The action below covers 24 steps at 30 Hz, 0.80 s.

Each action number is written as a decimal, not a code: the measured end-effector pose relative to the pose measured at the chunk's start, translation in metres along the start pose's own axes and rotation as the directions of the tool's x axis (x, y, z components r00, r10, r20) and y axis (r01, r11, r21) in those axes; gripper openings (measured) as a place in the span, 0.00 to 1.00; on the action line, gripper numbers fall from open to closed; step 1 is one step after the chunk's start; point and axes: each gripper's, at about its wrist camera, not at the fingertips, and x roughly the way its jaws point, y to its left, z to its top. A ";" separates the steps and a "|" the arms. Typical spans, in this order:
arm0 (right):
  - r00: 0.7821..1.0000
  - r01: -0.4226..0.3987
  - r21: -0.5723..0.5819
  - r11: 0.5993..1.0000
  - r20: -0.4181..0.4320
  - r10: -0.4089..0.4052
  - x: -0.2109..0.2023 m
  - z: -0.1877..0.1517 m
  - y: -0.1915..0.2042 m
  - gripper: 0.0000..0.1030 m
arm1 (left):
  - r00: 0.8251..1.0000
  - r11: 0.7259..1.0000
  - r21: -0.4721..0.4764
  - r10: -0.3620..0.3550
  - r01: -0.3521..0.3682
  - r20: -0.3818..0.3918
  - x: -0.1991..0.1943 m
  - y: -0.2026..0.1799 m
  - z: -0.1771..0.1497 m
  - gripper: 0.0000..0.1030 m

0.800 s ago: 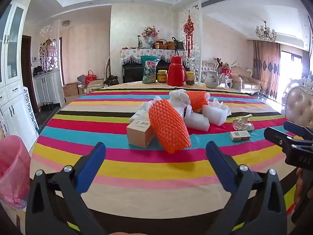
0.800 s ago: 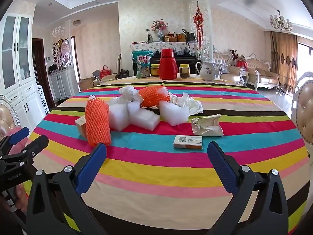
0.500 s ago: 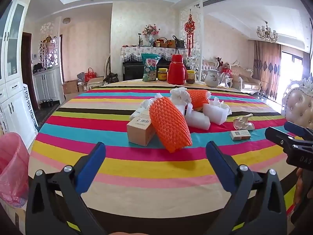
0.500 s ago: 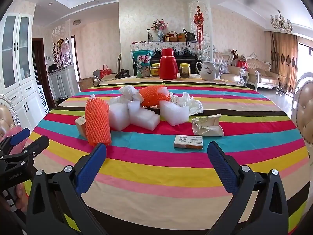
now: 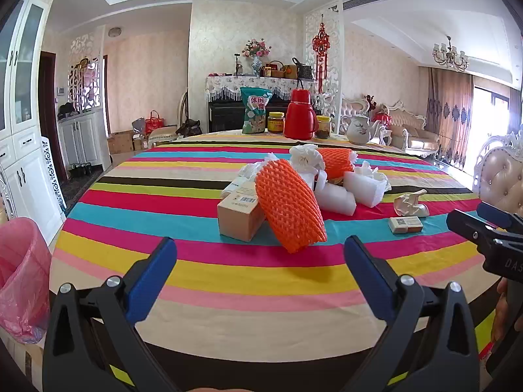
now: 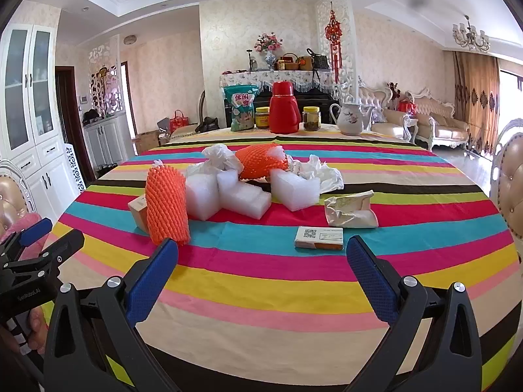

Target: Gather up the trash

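Left wrist view: the left gripper (image 5: 260, 251) hangs over the near edge of the round table with the rainbow-striped cloth (image 5: 202, 274), its blue-padded jaws spread wide with nothing between them.
Just ahead: a long orange foam fruit net (image 5: 289, 207) lies tilted against a small tan cardboard box (image 5: 240, 217); it is the nearest piece of trash, in line with the gap of the jaws but apart from them.
Behind the net: white foam blocks (image 5: 335, 197), a second orange foam net (image 5: 336, 162) and crumpled white tissue (image 5: 305, 156) sit heaped together mid-table.
Bin: a pink plastic bag-lined bin (image 5: 23, 277) stands off the table at the left edge.
Right wrist view: the right gripper (image 6: 261, 254) also stands wide apart and empty, above the near stripes.
Closest to it: a small flat white-and-orange carton (image 6: 318, 237) lies just beyond the right finger, with a crumpled cream paper packet (image 6: 349, 209) behind it.
Far edge: a red thermos jug (image 6: 283, 107), two yellow-lidded jars (image 6: 310, 118), a teal snack bag (image 6: 241, 107) and a white porcelain pitcher (image 6: 349, 119) stand in a row, well apart from the pile.
In the way: nothing lies between either claw and the pile.
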 end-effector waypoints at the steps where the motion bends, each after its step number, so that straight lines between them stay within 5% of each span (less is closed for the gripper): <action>1: 1.000 0.001 0.000 1.000 0.000 -0.001 0.000 0.000 0.000 0.94 | 1.000 1.000 0.000 0.001 -0.001 -0.001 0.001 -0.001 0.000 0.96; 24: 1.000 -0.007 0.014 1.000 0.008 0.007 -0.003 0.003 -0.004 0.94 | 1.000 1.000 -0.001 0.000 0.000 -0.001 0.000 -0.002 -0.001 0.96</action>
